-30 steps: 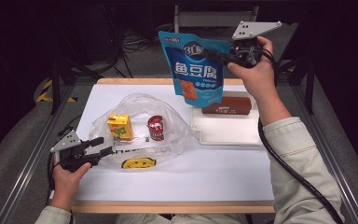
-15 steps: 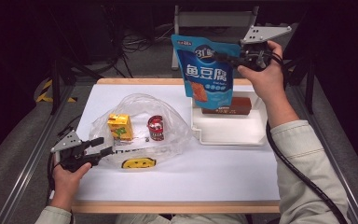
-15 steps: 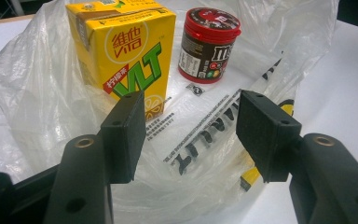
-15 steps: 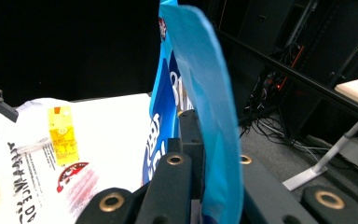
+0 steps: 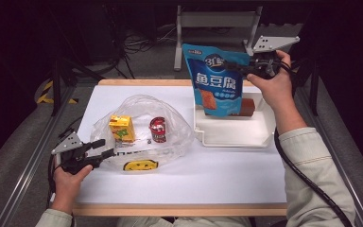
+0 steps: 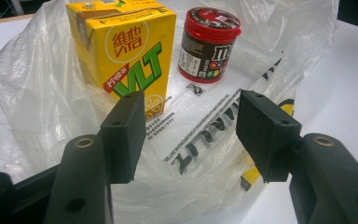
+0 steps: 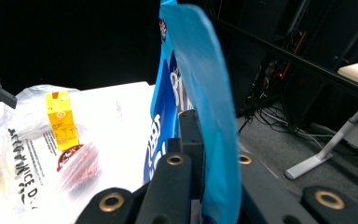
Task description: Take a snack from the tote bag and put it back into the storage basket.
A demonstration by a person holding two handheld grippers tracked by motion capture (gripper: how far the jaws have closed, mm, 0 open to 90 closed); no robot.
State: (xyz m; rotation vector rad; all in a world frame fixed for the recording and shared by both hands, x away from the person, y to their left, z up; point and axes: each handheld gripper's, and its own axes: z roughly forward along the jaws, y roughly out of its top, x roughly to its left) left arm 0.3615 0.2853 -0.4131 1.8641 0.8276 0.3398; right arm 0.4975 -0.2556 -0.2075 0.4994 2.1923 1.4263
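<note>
Right tool (image 5: pixel 246 70) pinches pouch (image 5: pixel 215 85) (blue).

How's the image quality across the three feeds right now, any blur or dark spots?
High view: table bright, surroundings black, soft. Left gripper view: yellow carton sharp, plastic bag shiny. Right gripper view: blue pouch close and blurred, background dark.

Black grippers (image 5: pixel 101 150) with brass-ringed screw holes, grey three-cornered plates, black cables, pale sleeves (image 5: pixel 312 161).

Glossy blue pouch (image 5: pixel 216 80), crinkled clear plastic bag (image 5: pixel 137 124)
</note>
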